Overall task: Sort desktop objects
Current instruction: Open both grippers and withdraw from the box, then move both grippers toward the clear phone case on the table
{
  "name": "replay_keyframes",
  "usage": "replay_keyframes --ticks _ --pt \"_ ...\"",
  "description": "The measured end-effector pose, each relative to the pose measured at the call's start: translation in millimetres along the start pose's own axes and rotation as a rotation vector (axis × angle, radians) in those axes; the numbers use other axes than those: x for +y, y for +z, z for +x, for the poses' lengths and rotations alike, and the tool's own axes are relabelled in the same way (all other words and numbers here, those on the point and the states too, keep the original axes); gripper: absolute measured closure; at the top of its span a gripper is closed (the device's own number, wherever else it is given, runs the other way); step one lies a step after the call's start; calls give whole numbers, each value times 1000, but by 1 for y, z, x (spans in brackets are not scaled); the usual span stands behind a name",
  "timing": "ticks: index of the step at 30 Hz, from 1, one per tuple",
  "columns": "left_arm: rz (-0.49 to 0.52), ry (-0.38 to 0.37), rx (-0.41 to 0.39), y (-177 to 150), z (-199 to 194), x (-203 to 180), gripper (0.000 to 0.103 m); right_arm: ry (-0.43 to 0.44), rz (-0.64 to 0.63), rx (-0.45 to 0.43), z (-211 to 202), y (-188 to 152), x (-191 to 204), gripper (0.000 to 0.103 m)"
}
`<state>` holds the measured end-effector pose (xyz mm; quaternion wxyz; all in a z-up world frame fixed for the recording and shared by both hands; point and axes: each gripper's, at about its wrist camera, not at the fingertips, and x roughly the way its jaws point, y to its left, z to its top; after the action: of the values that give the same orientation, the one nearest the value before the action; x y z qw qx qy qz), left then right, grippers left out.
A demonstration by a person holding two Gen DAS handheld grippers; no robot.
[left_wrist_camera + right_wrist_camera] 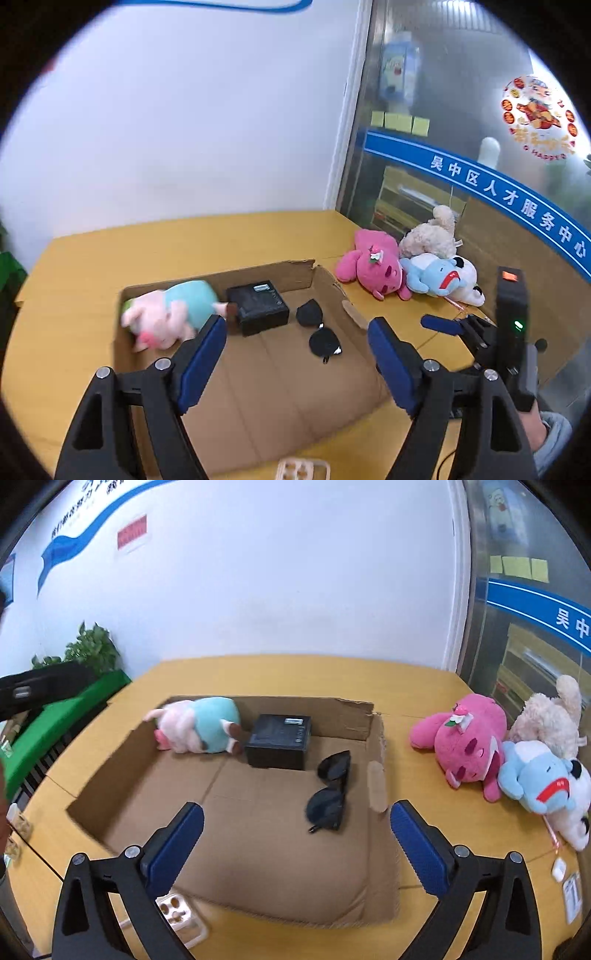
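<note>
Left gripper [297, 332] and right gripper [297, 819] wide apart, empty, above cardboard box [376, 738] floor

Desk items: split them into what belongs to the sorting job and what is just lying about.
Job:
cardboard box
pig plush, black case and sunglasses, in the box
pink plush, cream plush, blue plush, beside the box

Lying about:
power strip
potted plant
sticky notes
</note>
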<state>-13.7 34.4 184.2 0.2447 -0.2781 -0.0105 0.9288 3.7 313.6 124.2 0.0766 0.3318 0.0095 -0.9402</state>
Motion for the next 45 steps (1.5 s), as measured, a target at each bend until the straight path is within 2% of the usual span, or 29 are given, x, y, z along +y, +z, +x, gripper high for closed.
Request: replay_keyframes --ticks 4,7,13,20,24,27,30,32,35,38,41,45 --pt "-56 21 1 -31 -29 2 24 12 -5 -22 -10 -19 19 1" --pt "-95 69 0 -52 -45 8 24 12 -9 -36 -22 -29 30 0" --pt "-120 126 -5 -83 -52 9 24 10 -30 -47 -38 -38 48 1" --pt "-163 132 4 -103 -51 15 24 18 -65 -50 -50 -45 62 1" --pt "-182 126 33 -115 -48 19 24 51 -87 -44 -51 -49 68 1" --pt "-209 118 91 -129 -41 25 24 111 -104 -26 -47 -55 73 1" --pt "-254 86 169 -149 -33 32 25 236 -142 33 -34 -71 76 1" --pt "-284 56 231 -165 -26 35 25 332 -169 100 -18 -89 79 1" --pt "-339 27 318 -188 -14 40 27 420 -178 205 11 -112 84 1" --pt "-357 7 398 -207 -2 40 34 470 -162 272 37 -126 85 1" --pt "-341 -8 490 -221 7 34 34 552 -176 323 61 -136 92 1" --pt "-388 -36 601 -241 16 33 34 585 -258 364 79 -145 106 1"
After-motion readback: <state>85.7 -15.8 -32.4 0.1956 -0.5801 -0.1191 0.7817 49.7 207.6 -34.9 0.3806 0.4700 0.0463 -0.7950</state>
